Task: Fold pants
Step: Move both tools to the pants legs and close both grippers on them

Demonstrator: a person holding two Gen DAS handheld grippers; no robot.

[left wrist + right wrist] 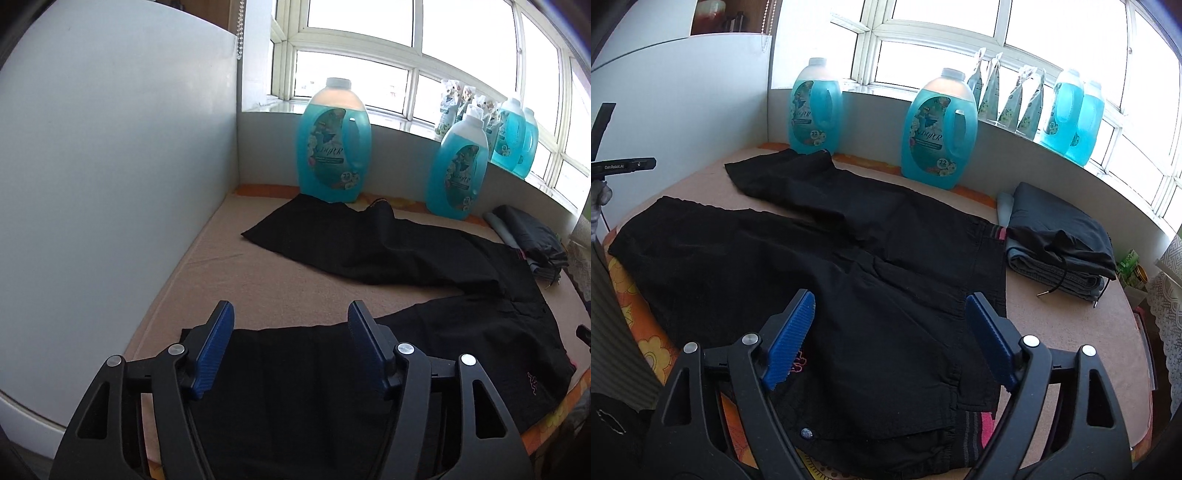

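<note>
On the tan-covered desk (pixel 1071 325), black pants (pixel 820 258) spread flat, both legs splayed apart toward the left wall, waistband at the right, just beside a folded dark clothes stack (pixel 1060 240). Left gripper (pixel 290 314) wide apart, hovering over the near leg's cuff end, holding nothing. Right gripper (pixel 890 306) wide apart too, above the hip area near the waistband, nothing between the blue pads (pixel 792 339). Two blue detergent bottles (pixel 940 129) upright at the desk's back edge, left one touching the far leg's cuff; more bottles on the windowsill (pixel 990 122).
</note>
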